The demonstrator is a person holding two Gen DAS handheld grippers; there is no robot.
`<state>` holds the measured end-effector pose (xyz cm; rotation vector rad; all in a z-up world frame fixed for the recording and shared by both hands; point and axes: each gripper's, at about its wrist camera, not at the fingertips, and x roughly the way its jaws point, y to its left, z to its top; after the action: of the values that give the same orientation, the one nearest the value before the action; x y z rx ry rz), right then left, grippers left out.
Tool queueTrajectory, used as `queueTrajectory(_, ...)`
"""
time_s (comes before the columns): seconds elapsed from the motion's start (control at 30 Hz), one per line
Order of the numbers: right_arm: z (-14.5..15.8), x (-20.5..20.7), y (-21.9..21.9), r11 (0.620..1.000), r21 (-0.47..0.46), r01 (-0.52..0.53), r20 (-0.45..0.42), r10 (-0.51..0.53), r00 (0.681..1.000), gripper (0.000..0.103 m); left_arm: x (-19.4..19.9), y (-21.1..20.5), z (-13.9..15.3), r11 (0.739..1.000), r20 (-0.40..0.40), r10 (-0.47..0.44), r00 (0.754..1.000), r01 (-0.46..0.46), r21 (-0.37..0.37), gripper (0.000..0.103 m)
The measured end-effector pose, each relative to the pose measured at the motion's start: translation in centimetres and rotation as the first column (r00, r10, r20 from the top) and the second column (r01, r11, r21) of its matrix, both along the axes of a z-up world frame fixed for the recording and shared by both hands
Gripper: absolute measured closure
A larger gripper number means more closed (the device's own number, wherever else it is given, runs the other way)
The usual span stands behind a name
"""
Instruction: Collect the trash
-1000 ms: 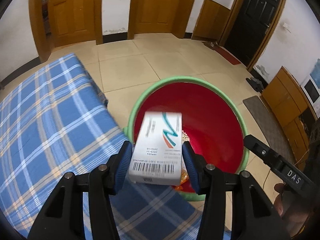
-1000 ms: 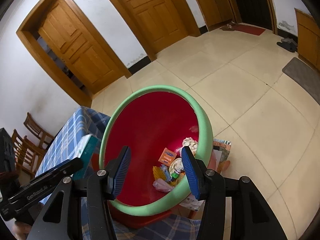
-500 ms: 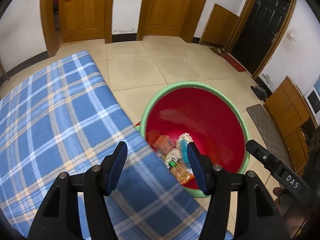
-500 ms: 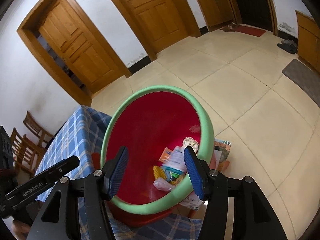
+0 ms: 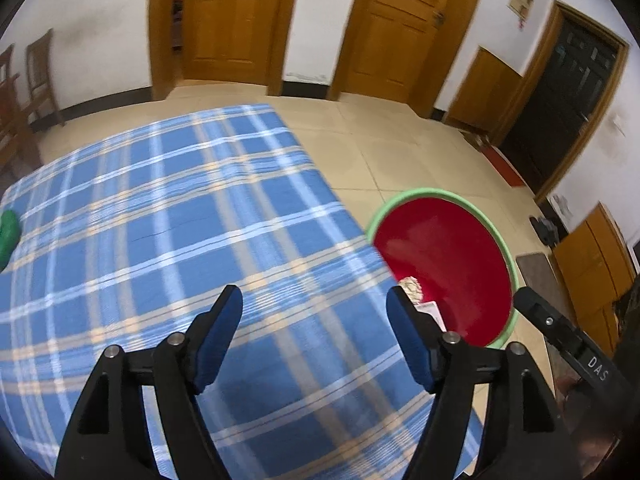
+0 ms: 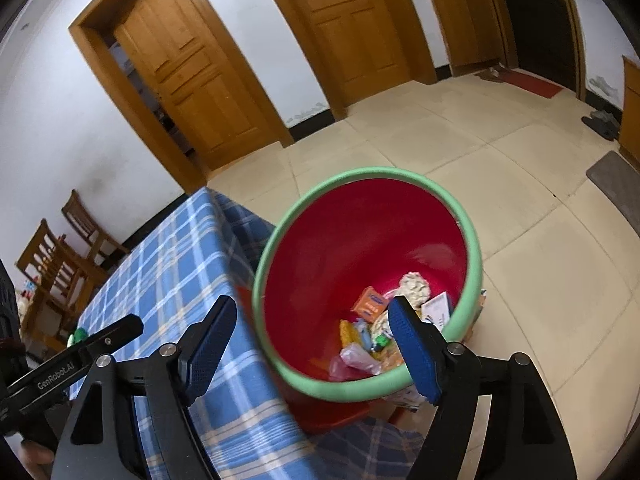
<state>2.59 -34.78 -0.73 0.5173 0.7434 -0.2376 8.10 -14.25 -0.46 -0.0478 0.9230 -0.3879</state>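
A red bin with a green rim (image 6: 472, 240) stands on the floor beside the table and also shows in the left wrist view (image 5: 502, 248). Several pieces of trash lie at its bottom: a white box (image 6: 436, 310), an orange packet (image 6: 370, 302), a crumpled wad (image 6: 414, 286). My left gripper (image 5: 316, 336) is open and empty above the blue plaid tablecloth (image 5: 160, 220). My right gripper (image 6: 312, 344) is open and empty above the bin's near rim. A green object (image 5: 8, 236) lies at the table's far left edge; it also shows in the right wrist view (image 6: 78, 336).
Wooden chairs (image 6: 52, 256) stand beyond the table's far end. Wooden doors (image 5: 224, 20) line the back wall. A grey mat (image 5: 538, 276) and a wooden cabinet (image 5: 596, 264) are on the floor right of the bin. Tiled floor surrounds the bin.
My left gripper let go of the white box, which now lies in the bin. It then swung left, back over the table. My right gripper stayed open and shifted slightly left.
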Motion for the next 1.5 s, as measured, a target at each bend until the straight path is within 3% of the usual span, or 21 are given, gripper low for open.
queueTrajectory(0.17, 0.8, -0.2, 2.0, 0.999, -0.023, -0.038, 0.01, 0.038, 0.999, 0.024, -0.9, 3.0, 0.5, 0.997, 0.024, 0.078, 0.997, -0.079, 0.013, 0.018)
queueTrajectory(0.43, 1.7, -0.7, 6.1, 0.989, -0.091, -0.114, 0.023, 0.117, 0.993, 0.023, -3.2, 6.9, 1.4, 0.981, 0.06, 0.192, 0.98, -0.193, 0.018, 0.018)
queueTrajectory(0.77, 2.1, -1.8, 9.1, 0.979, -0.172, -0.105, 0.054, 0.116, 0.992, 0.022, -5.8, 10.5, 1.1, 0.952, 0.088, 0.293, 0.952, -0.299, 0.059, 0.018)
queueTrajectory(1.1, 1.3, -2.1, 12.0, 0.968, -0.193, -0.163, 0.038, 0.173, 0.984, 0.022, -7.3, 12.2, 0.5, 0.931, 0.117, 0.342, 0.933, -0.353, 0.093, 0.018)
queueTrajectory(1.5, 0.3, -1.6, 13.3, 0.96, -0.194, -0.201, 0.003, 0.206, 0.979, 0.022, -7.6, 12.7, -0.4, 0.926, 0.111, 0.354, 0.928, -0.365, 0.095, 0.018)
